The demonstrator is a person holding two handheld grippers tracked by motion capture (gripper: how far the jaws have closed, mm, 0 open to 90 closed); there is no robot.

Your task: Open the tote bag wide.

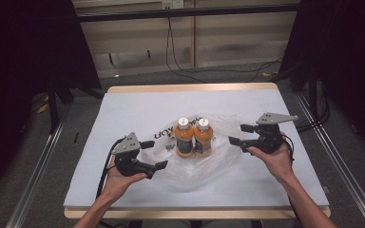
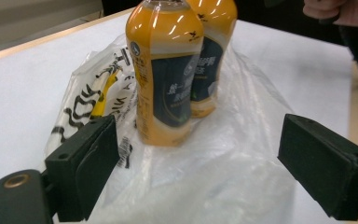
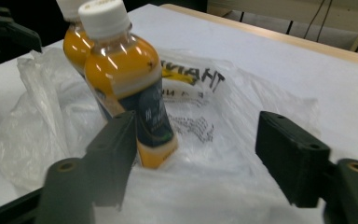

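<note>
- Standing upright together, two orange bottles [image 1: 193, 138] sit on the flat plastic bag [image 1: 218, 164], not yet bagged.
- Left gripper [image 1: 154, 154] and right gripper [image 1: 240, 134] flank them, jaws spread, holding nothing.

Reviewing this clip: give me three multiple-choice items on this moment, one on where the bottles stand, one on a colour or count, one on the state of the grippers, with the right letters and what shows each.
1. Where do the bottles stand?
A. On the bare table beside the bag
B. On the plastic bag
C. On the floor

2. How many bottles are there, and what colour are their caps?
A. Two, white
B. Three, white
C. Two, blue

3. How do the two grippers stand?
A. Both shut on a bottle
B. Left shut on the bag, right open
C. Both open, holding nothing

Answers:
1. B: the two bottles stand upright side by side on the crumpled plastic bag, which lies on the table.
2. A: the high view shows two orange bottles with white caps.
3. C: the left gripper and the right gripper both have jaws spread wide with nothing between.
</note>
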